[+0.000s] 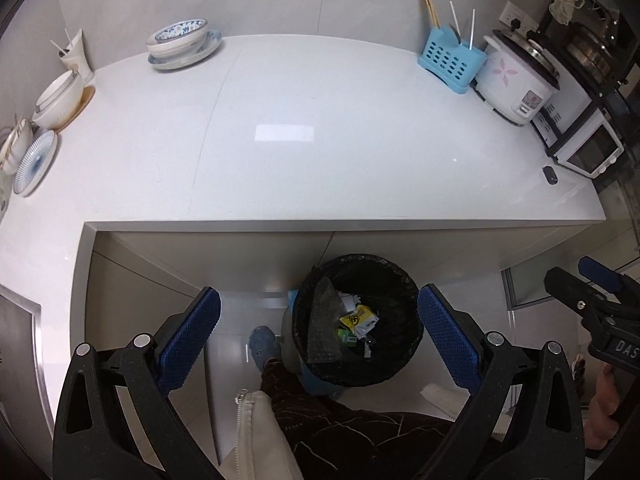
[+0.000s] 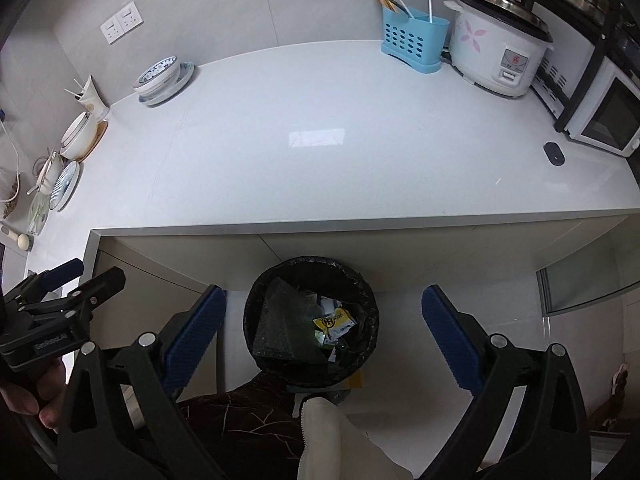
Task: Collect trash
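Observation:
A round bin with a black liner (image 1: 358, 320) (image 2: 312, 320) stands on the floor under the counter's front edge. In it lie a dark grey sheet, a yellow wrapper (image 1: 357, 318) (image 2: 333, 323), green bits and white paper scraps. My left gripper (image 1: 320, 340) is open and empty, held above the bin. My right gripper (image 2: 322, 336) is also open and empty, above the bin. Each gripper shows at the edge of the other's view (image 1: 592, 300) (image 2: 60, 300).
The white counter (image 1: 320, 160) (image 2: 340, 168) carries stacked bowls (image 1: 182, 42), plates and cups at the left, a blue utensil holder (image 1: 450, 62), a rice cooker (image 1: 516, 80), an oven (image 2: 604, 116) and a small black object (image 1: 550, 175) at the right. My legs and a shoe (image 1: 262, 344) are beside the bin.

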`<state>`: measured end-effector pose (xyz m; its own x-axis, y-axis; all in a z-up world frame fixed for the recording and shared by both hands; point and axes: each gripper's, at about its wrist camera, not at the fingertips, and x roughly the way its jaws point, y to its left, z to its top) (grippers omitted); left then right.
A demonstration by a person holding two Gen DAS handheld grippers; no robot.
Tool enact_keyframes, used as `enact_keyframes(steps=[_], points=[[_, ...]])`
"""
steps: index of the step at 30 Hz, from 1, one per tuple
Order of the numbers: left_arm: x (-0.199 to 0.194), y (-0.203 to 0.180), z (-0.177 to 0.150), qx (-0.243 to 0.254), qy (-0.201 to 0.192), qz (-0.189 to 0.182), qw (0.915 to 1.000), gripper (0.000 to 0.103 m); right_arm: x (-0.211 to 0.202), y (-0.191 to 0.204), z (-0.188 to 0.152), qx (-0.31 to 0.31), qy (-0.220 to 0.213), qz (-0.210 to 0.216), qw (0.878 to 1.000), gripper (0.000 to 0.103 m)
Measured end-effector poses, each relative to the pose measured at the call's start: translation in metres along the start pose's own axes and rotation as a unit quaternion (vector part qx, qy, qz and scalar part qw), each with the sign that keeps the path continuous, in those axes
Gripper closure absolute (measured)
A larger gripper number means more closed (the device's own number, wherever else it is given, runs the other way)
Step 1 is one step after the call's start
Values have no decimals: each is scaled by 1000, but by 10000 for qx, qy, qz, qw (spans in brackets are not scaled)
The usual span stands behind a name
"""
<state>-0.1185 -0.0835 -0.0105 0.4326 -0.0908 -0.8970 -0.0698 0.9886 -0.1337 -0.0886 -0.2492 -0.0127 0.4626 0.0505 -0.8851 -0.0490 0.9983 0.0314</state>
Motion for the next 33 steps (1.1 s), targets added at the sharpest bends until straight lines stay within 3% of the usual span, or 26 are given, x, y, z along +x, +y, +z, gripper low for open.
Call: enact_keyframes(steps=[33], points=[[9, -5, -3, -1, 320, -47, 9995, 6, 13, -8, -2, -84, 297, -85, 9995, 9]])
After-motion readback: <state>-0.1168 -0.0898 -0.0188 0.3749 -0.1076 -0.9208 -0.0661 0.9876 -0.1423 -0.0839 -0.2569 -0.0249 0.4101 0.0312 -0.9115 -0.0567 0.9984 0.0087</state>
